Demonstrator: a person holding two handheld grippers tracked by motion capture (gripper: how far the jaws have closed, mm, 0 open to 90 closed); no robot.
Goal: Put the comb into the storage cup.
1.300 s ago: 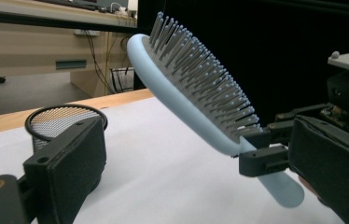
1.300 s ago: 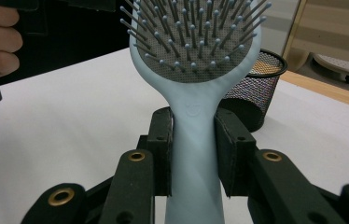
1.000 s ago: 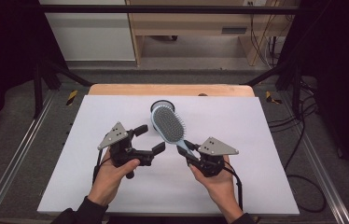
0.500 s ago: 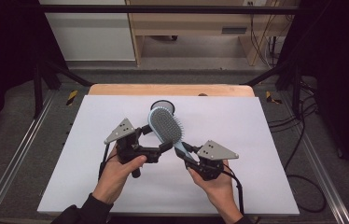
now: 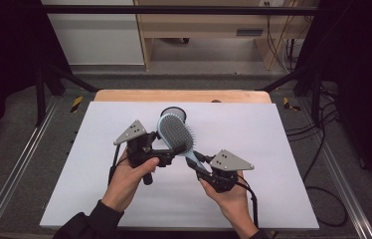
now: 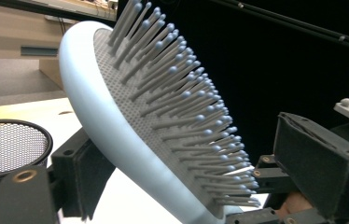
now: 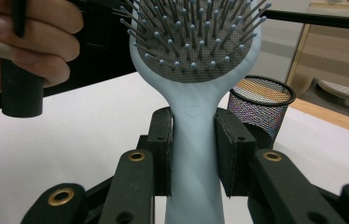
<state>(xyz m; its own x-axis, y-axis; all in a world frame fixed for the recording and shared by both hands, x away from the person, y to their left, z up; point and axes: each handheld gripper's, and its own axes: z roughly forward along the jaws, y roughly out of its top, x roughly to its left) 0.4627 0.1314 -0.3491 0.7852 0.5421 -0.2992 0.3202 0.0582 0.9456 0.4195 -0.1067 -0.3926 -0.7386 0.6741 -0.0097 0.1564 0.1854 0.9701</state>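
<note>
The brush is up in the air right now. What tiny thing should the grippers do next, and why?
Probably close the left gripper gently on the head of the hairbrush. Its fingers stand open on either side of the head, while the right gripper already clamps the handle. Closing would let both share the brush before any handover toward the mesh cup.

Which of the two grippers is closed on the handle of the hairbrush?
The right gripper: its jaws clamp the hairbrush handle. The left gripper stays open around the brush head.
</note>
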